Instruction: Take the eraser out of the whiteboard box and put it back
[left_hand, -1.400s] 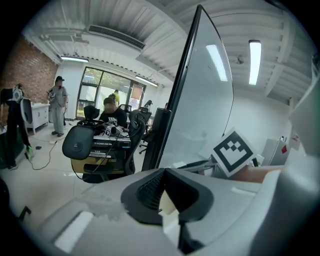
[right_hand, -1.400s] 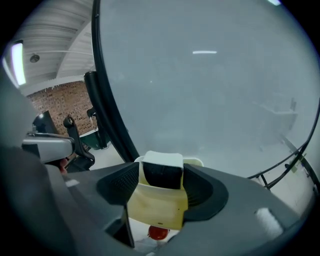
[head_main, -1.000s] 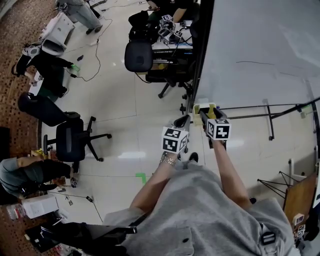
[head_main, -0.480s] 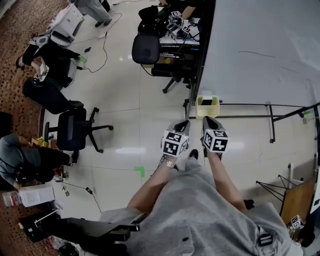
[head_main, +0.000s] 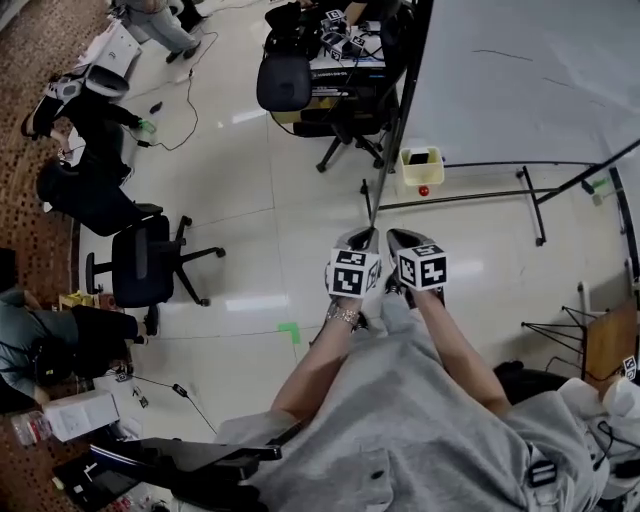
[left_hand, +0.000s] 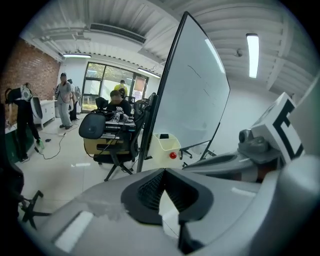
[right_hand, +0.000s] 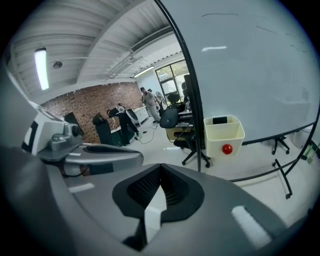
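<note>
The cream whiteboard box (head_main: 421, 168) hangs at the lower left corner of the whiteboard (head_main: 520, 70). A dark eraser (head_main: 421, 158) lies inside it, and a red round magnet (head_main: 424, 190) sits on its front. Both grippers are held side by side over the floor, well short of the box. My left gripper (head_main: 366, 234) is shut and holds nothing. My right gripper (head_main: 393, 234) is shut too, also empty. In the left gripper view the box (left_hand: 167, 148) shows beyond the shut left gripper (left_hand: 164, 170). In the right gripper view the box (right_hand: 223, 136) and eraser (right_hand: 219, 120) show ahead of the shut right gripper (right_hand: 160, 166).
The whiteboard stand's legs (head_main: 530, 205) spread over the floor on the right. A black office chair (head_main: 283, 85) and a cluttered desk (head_main: 340, 50) stand left of the board. More chairs (head_main: 150, 268) and several people (head_main: 95, 110) are at the left. A cable (head_main: 195, 100) lies on the floor.
Both grippers have drawn back from the box towards the person, side by side. The box, which was right at the right gripper's tips, now lies farther off.
</note>
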